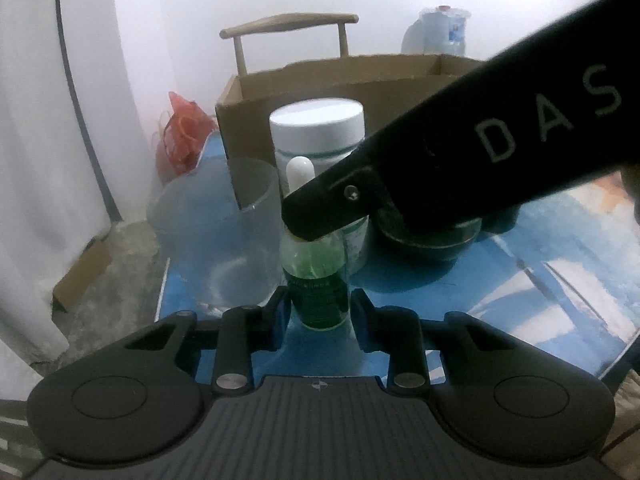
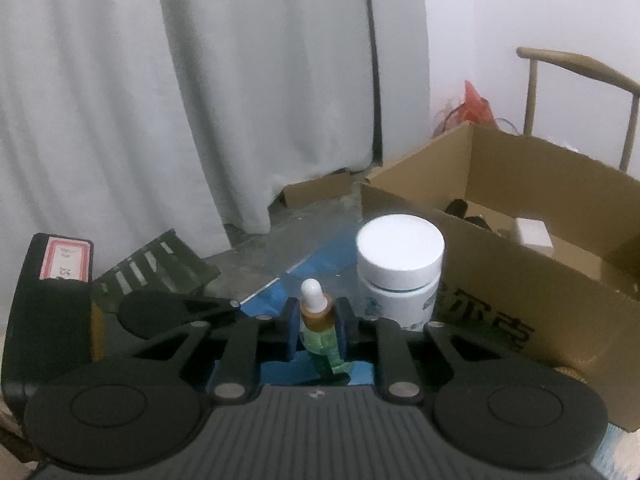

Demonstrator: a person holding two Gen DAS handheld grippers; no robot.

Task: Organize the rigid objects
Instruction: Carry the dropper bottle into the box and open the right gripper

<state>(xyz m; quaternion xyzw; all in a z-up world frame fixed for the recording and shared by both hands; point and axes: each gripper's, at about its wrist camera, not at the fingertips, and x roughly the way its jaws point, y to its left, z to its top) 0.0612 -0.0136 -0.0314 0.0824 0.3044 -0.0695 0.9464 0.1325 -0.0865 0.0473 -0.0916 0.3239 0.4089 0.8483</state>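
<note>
Two tools over blue tabletop [image 1: 500,280] — right tool [image 2: 316,326] grasping dropper bottle [image 2: 318,330], left tool [image 1: 318,310] released — curtain [image 2: 120,100] behind.

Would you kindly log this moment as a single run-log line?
right gripper: shut on dropper bottle neck | left gripper: open, flanking bottle base | white jar: upright behind | cardboard box: open

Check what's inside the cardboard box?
Cardboard box holds a small white box and a dark object near its front wall. The rest of its floor is hidden by the wall.
</note>
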